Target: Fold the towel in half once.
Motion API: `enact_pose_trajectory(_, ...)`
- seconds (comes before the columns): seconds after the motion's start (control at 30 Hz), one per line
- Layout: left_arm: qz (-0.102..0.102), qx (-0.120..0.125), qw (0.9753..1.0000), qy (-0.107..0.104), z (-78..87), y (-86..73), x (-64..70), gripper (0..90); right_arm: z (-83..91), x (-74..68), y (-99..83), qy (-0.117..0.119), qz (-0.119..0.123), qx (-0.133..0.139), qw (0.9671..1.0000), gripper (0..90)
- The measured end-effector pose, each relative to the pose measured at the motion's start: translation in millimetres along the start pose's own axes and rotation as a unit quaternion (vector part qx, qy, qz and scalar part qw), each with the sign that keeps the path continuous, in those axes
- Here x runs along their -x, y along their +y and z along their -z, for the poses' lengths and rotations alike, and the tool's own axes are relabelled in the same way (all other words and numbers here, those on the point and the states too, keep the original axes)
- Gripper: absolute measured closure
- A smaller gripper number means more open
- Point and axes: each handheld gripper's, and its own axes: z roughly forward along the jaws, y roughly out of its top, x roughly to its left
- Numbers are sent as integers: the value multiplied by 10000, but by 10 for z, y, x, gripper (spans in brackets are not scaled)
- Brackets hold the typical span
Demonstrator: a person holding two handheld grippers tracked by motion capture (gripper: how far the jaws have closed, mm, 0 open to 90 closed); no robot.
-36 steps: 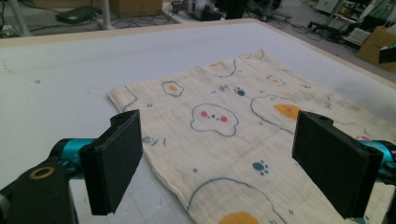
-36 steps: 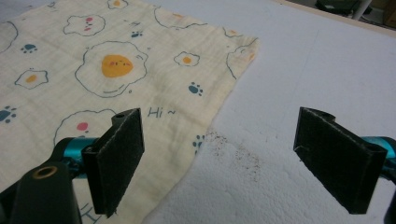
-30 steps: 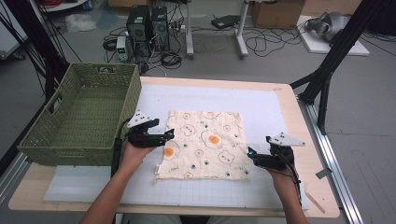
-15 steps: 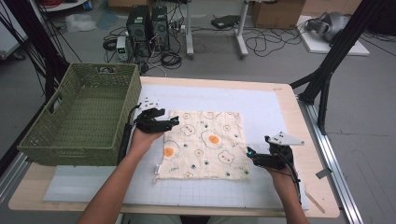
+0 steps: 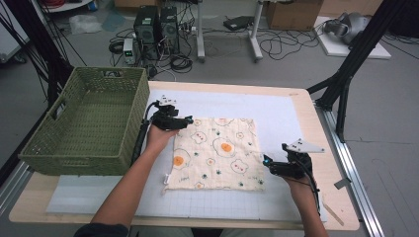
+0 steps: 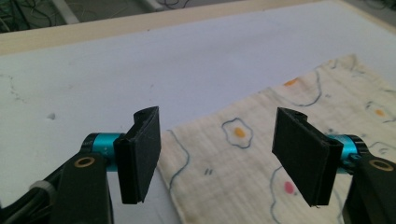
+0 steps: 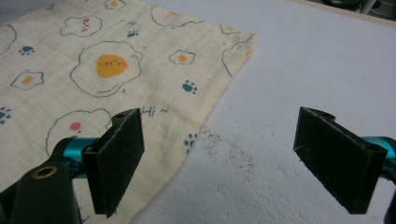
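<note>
Step in hand: likely pinching two corners of the printed cloth [image 5: 217, 154] to fold it; bring each gripper low so one jaw slides under the hem
Cloth: flat on the tabletop [image 5: 296, 111], beside the green basket [image 5: 86, 123]
Left gripper [image 6: 217, 156]: jaws wide apart, straddling the far-left corner, holding nothing
Right gripper [image 7: 233, 156]: jaws wide apart, over the near-right edge, empty

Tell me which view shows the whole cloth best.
The high view: the printed cloth lies flat on the white mat, all four edges visible. The left gripper view shows just one corner between open jaws; the right gripper view shows its right edge and egg print close up.
</note>
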Motion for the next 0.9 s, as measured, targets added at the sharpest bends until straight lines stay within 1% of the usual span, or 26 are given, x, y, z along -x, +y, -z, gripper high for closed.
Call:
enact_pose_trajectory(0.07, -15, -110, 9998, 177, -40, -22, -27, 358, 5, 4, -5, 5, -48, -6, 10000, 155)
enact_pose_trajectory(0.13, -28, -217, 9992, 333, -73, -51, -36, 396, 9, 13, -8, -17, -26, -4, 10000, 155)
enact_pose_trajectory(0.17, -99, -297, 9987, 401, -89, -65, -40, 415, 11, 15, -9, -17, -32, -2, 10000, 155)
enact_pose_trajectory(0.2, -124, -360, 9982, 460, -108, -76, -42, 429, 12, 17, -9, -17, -39, -2, 10000, 155)
enact_pose_trajectory(0.3, -118, -433, 9974, 569, -146, -105, -55, 455, 3, 21, -10, -32, -44, -22, 10000, 155)
enact_pose_trajectory(0.4, -179, -586, 9965, 567, -181, -138, -66, 479, -21, 17, -6, -26, -41, -44, 10000, 155)
enact_pose_trajectory(0.47, -175, -724, 9958, 541, -199, -165, -66, 500, -37, 13, 0, -24, -48, -52, 10000, 155)
enact_pose_trajectory(0.57, -293, -705, 9953, 597, -200, -176, -45, 509, -65, 9, 4, -35, -47, -76, 10000, 155)
enact_pose_trajectory(0.6, -324, -700, 9953, 584, -199, -177, -41, 523, -75, 11, 6, -49, -63, -82, 9999, 155)
enact_pose_trajectory(0.7, -330, -665, 9959, 515, -196, -184, -28, 598, -109, 26, 23, -68, -86, -94, 9999, 156)
enact_pose_trajectory(0.77, -331, -623, 9964, 471, -191, -194, -26, 680, -145, 37, 56, -105, -69, -131, 9998, 161)
enact_pose_trajectory(0.83, -337, -591, 9970, 380, -183, -206, -25, 787, -192, 61, 109, -129, -61, -166, 9998, 170)
enact_pose_trajectory(0.87, -303, -571, 9973, 354, -179, -213, -22, 824, -220, 78, 141, -128, -71, -165, 9998, 175)
enact_pose_trajectory(0.9, -265, -545, 9975, 362, -178, -220, -18, 842, -247, 94, 177, -125, -95, -172, 9997, 176)
